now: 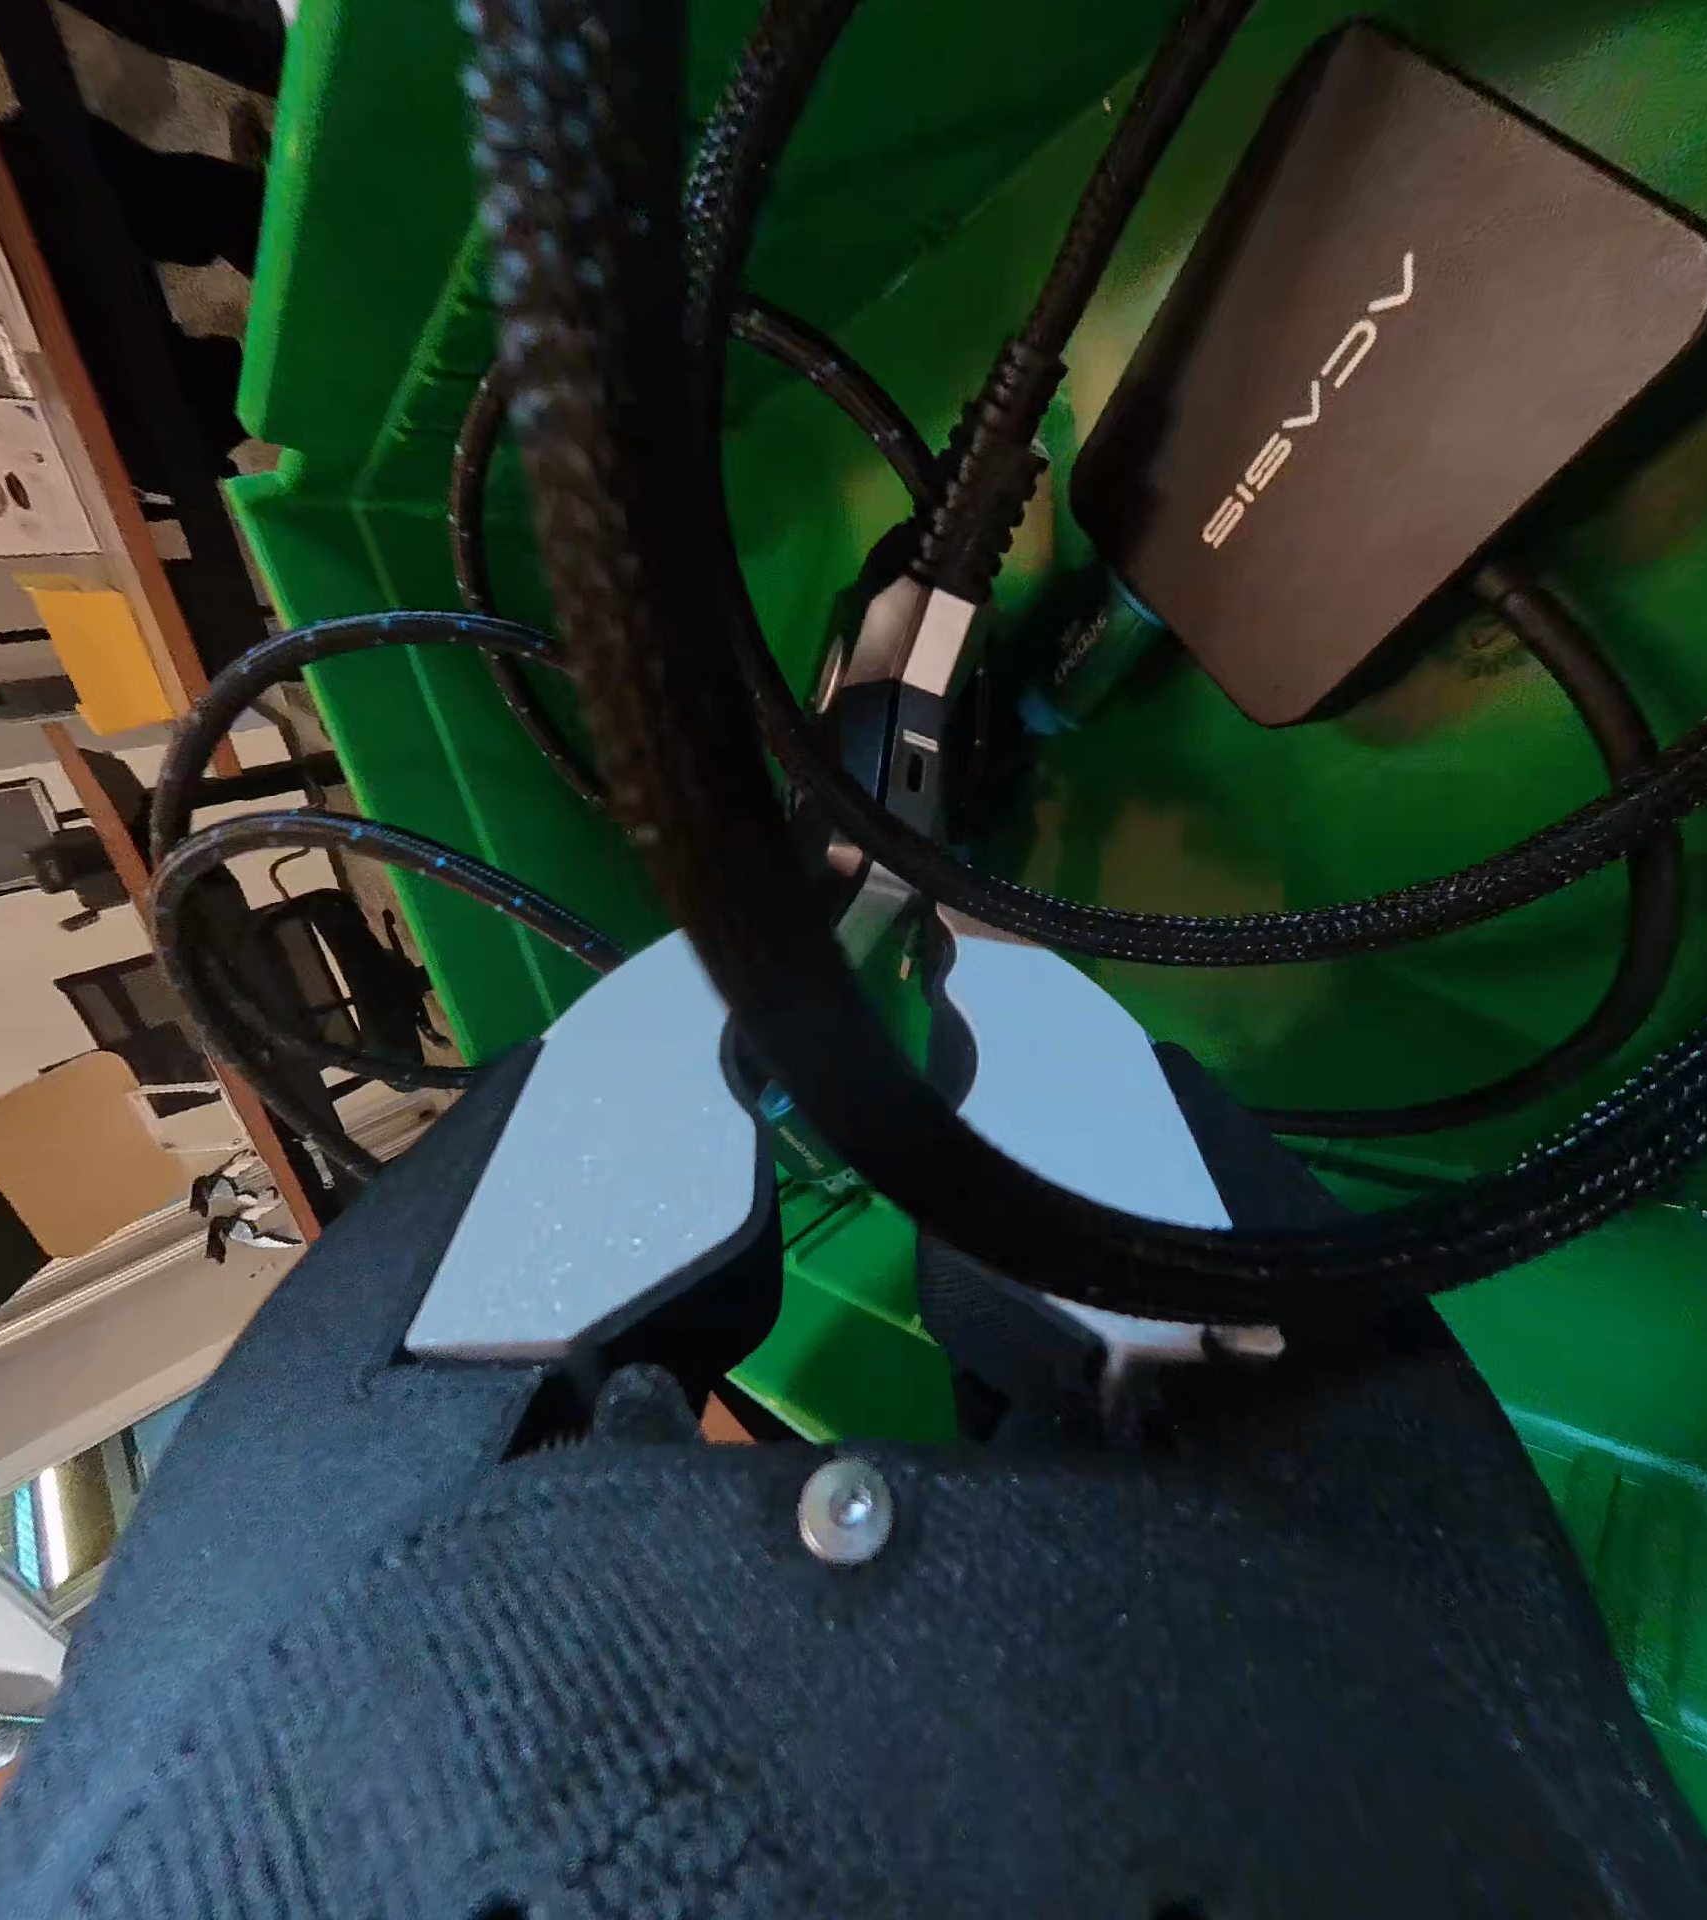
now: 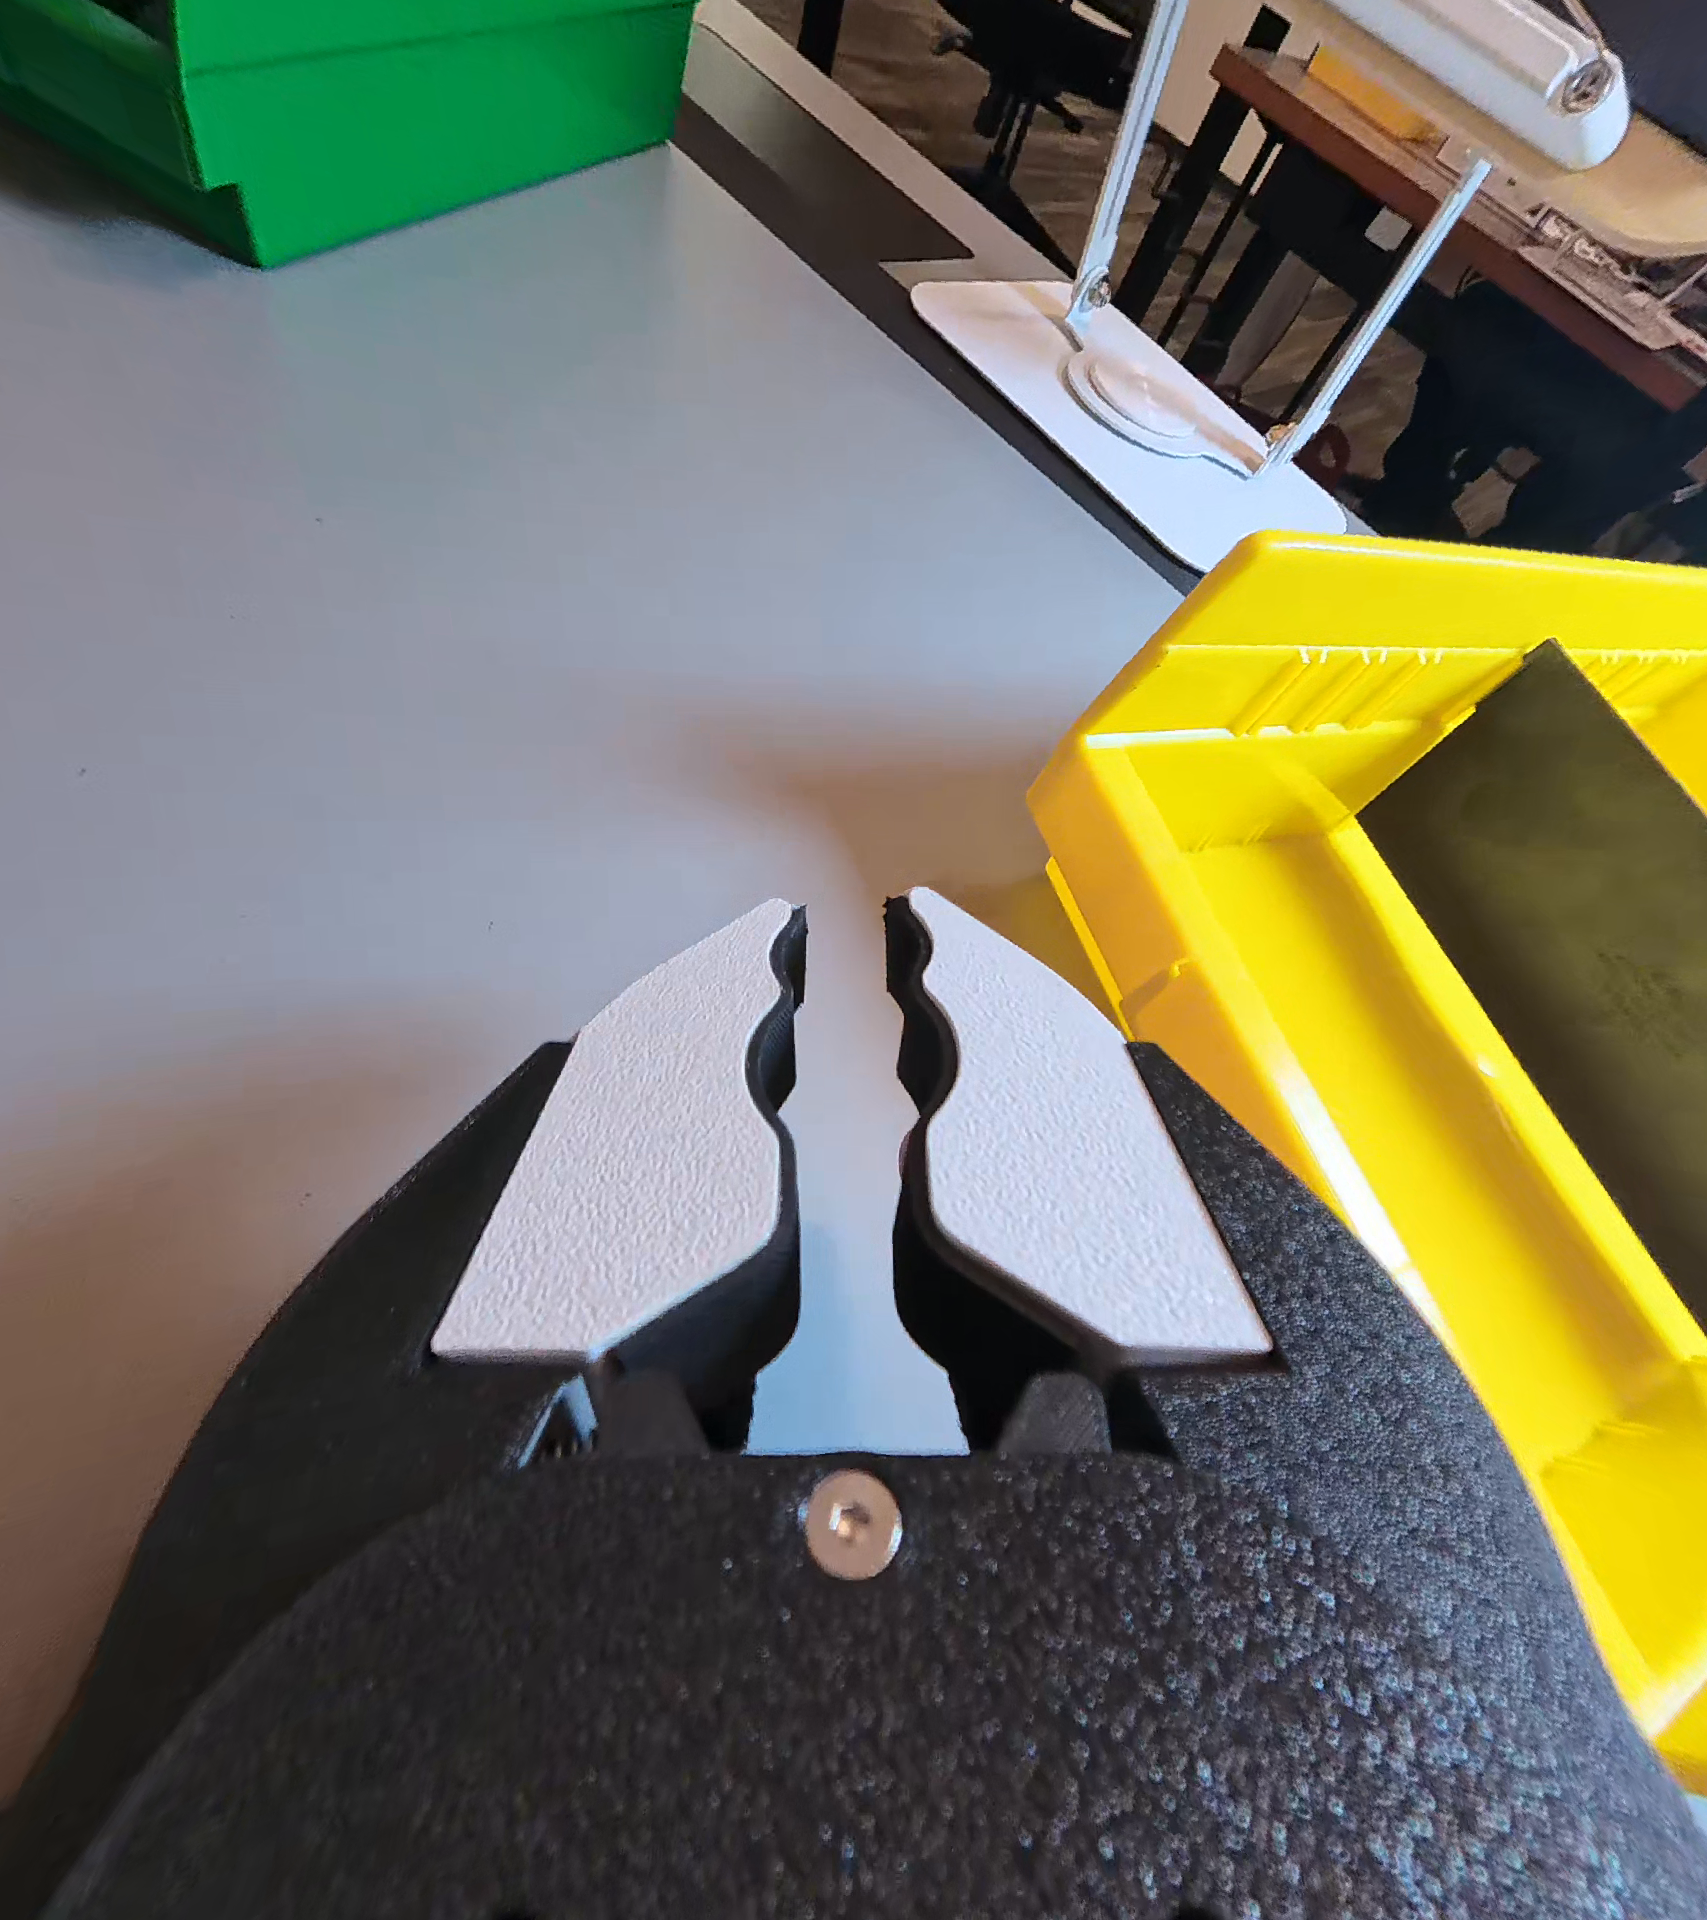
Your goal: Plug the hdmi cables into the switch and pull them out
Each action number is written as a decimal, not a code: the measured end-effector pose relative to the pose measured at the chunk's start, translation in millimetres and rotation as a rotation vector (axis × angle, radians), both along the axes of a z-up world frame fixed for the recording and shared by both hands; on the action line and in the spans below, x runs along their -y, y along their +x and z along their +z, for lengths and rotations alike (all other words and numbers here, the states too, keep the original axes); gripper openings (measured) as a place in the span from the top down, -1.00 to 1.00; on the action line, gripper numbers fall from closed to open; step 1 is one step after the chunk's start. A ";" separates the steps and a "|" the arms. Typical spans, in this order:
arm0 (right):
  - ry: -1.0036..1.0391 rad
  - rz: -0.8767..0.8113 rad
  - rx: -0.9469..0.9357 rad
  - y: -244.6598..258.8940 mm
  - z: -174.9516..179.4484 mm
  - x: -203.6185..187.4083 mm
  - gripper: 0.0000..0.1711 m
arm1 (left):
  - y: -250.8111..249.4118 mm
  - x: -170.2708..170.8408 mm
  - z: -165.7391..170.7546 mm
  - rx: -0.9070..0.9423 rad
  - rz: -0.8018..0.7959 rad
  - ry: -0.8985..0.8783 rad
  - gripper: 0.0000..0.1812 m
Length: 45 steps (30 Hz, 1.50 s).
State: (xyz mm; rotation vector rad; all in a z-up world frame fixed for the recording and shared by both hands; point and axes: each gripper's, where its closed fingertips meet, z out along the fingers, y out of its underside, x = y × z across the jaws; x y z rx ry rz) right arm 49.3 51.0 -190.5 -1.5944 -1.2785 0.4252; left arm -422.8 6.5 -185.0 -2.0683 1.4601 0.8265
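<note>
Left wrist view: my left gripper [image 1: 844,1049] is poking into the green bin [image 1: 1244,883], and a thick braided black cable [image 1: 683,727] sweeps down the middle of the frame and loops between my fingers [image 1: 600,1174]. They look closed around a small blue-tipped plug [image 1: 795,1138] low in the gap, but the cable covers the tips, so I cannot tell for certain. Just above them, at centre frame, sits the small dark switch [image 1: 906,727] with a silver-shelled HDMI plug [image 1: 916,634] seated in its upper end. A flat black box [image 1: 1400,374] lies in the upper right, and more cable loops spill over the bin's left wall.

Right wrist view: my right gripper [image 2: 846,935] hovers over the grey desk [image 2: 309,623], fingers [image 2: 641,1143] slightly parted, holding nothing. A yellow bin [image 2: 1244,1039] sits at right, touching my right finger's edge. The green bin [image 2: 361,125] is at upper left, a white lamp base [image 2: 1119,384] at upper right.
</note>
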 end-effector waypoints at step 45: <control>0.033 0.088 -0.388 -9.7 116.2 -8.7 0.75 | 184.6 40.7 323.8 0.464 -0.399 1.006 0.77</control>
